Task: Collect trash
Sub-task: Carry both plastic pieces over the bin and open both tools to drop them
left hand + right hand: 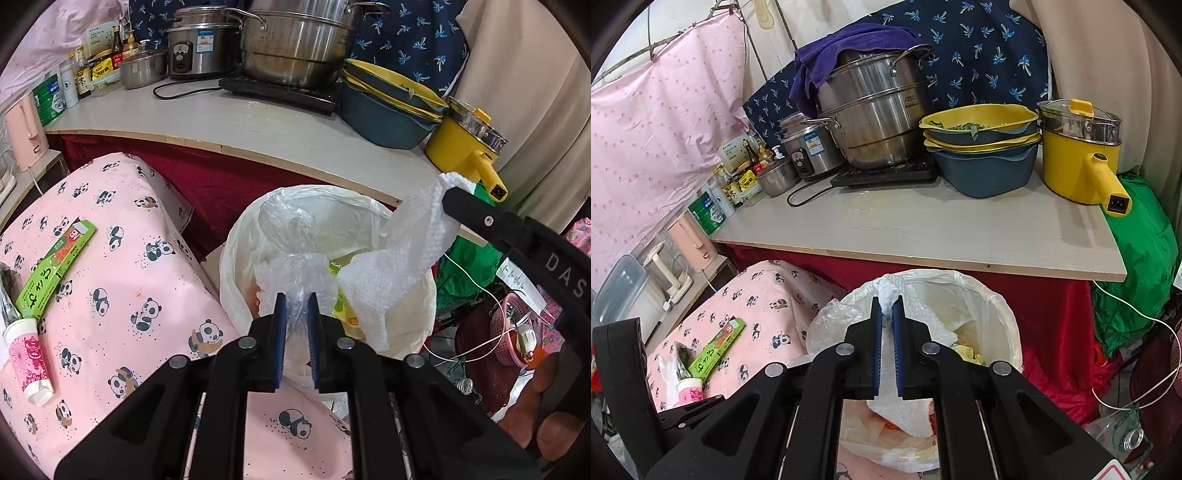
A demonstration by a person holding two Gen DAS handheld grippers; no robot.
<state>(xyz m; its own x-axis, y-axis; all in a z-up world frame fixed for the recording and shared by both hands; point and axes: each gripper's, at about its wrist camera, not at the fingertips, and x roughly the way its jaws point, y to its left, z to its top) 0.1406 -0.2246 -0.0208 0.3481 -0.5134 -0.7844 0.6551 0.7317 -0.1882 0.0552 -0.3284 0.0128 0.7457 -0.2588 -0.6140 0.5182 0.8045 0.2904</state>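
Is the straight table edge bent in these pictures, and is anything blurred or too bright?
Left wrist view: table edge bows strongly, dark vignette in corners, paper towel bright yet textured. Right wrist view: edge nearly straight, steel pot shows mild glare; both sharp.

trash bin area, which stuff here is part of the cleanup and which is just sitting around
Job:
left gripper holding clear plastic bag
right gripper holding paper towel
lined trash bin
green box
pink tube

Lying about:
steel steamer pot
rice cooker
yellow pot
stacked bowls

Bin [236, 266] contents buried under tissue [399, 266], bottle labels [92, 70] unreadable
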